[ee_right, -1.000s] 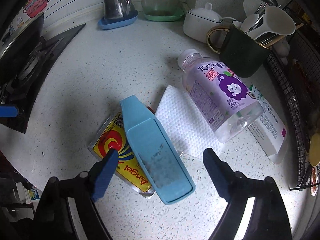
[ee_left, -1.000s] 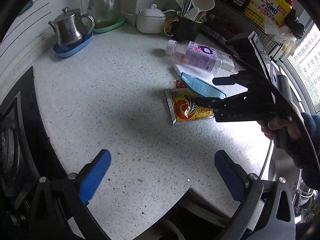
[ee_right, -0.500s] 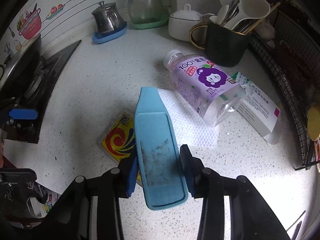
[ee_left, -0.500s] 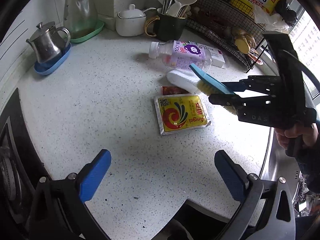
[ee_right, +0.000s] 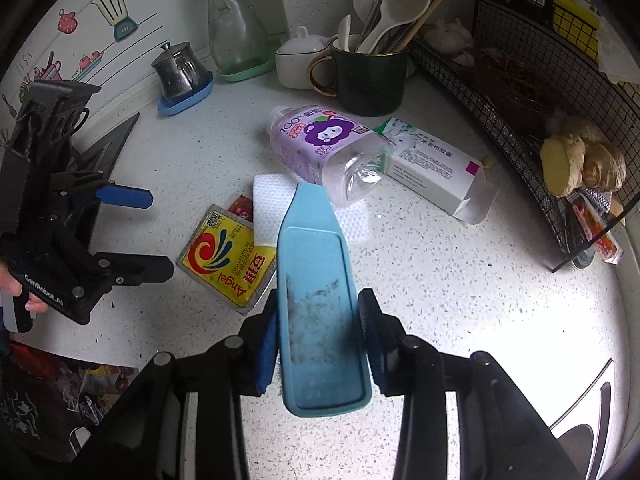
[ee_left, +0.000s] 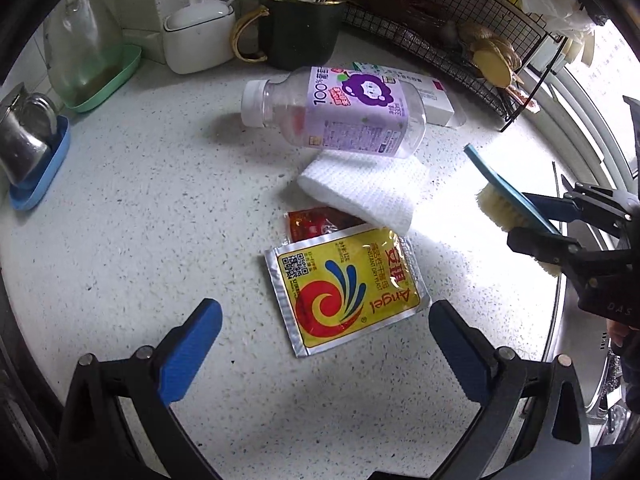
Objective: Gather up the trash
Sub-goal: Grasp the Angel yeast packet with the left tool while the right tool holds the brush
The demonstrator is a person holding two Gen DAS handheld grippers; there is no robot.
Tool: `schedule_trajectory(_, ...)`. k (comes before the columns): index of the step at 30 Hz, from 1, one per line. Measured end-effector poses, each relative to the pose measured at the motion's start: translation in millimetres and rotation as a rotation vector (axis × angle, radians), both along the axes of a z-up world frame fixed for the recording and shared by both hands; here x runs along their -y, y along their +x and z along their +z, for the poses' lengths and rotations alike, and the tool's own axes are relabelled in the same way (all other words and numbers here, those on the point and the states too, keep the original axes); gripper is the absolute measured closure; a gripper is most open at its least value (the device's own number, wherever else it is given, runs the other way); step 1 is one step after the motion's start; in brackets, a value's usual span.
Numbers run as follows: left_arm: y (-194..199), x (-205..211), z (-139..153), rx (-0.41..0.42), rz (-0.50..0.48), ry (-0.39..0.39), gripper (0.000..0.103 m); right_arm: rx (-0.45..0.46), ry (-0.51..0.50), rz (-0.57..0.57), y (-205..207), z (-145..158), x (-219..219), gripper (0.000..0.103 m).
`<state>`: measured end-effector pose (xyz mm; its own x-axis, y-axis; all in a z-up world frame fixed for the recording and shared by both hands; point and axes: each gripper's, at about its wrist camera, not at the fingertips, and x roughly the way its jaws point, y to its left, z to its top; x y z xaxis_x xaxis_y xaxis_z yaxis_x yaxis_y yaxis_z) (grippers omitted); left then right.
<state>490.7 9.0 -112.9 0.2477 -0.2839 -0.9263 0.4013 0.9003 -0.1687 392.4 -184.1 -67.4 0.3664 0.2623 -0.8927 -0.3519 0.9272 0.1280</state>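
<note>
The R gripper [ee_right: 318,332] is clamped on a blue brush [ee_right: 320,304], pads pressed on both long sides, bristles down, lifted clear of the counter [ee_right: 460,280]. The grip sits toward the brush's rear half, so the front overhangs; a twist or slip in the pads is likely if the bristles get dragged hard against the top.

The L gripper [ee_left: 324,348] is held spread wide w/ nothing between its pads, hovering above the yellow packet [ee_left: 344,288].

Trash is bunched mid-counter: packet flat, a small red sachet [ee_left: 316,222] partly tucked under it and under a white wipe [ee_left: 364,190], a clear bottle [ee_left: 340,114] on its side just behind, a white box [ee_left: 432,100] touching the bottle.

Risks, as judged: flat foil gives little edge, so the packet may be skated away instead of pinched; the bottle may be rolled toward the mug [ee_left: 296,32] if knocked; brush and L gripper may be brought into collision, since both are aimed at the same pile; the sachet may be missed, being half hidden.
</note>
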Motion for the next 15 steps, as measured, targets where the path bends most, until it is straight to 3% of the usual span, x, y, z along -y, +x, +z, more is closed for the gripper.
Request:
schedule_trajectory(4, 11.3, 10.7, -14.5, -0.020, -0.018, 0.009, 0.004, -0.005, 0.011, -0.014, -2.0, -2.5, 8.9, 0.068)
schedule_trajectory(8, 14.5, 19.0, -27.8, -0.064, -0.036, 0.027, 0.025, -0.002, 0.013, -0.018, -0.7, -3.7, 11.7, 0.068)
schedule_trajectory(15, 3.7, 38.0, -31.9, -0.027, -0.077, 0.055, 0.026, 0.003, 0.040, -0.038, 1.1, -3.2, 17.2, 0.068)
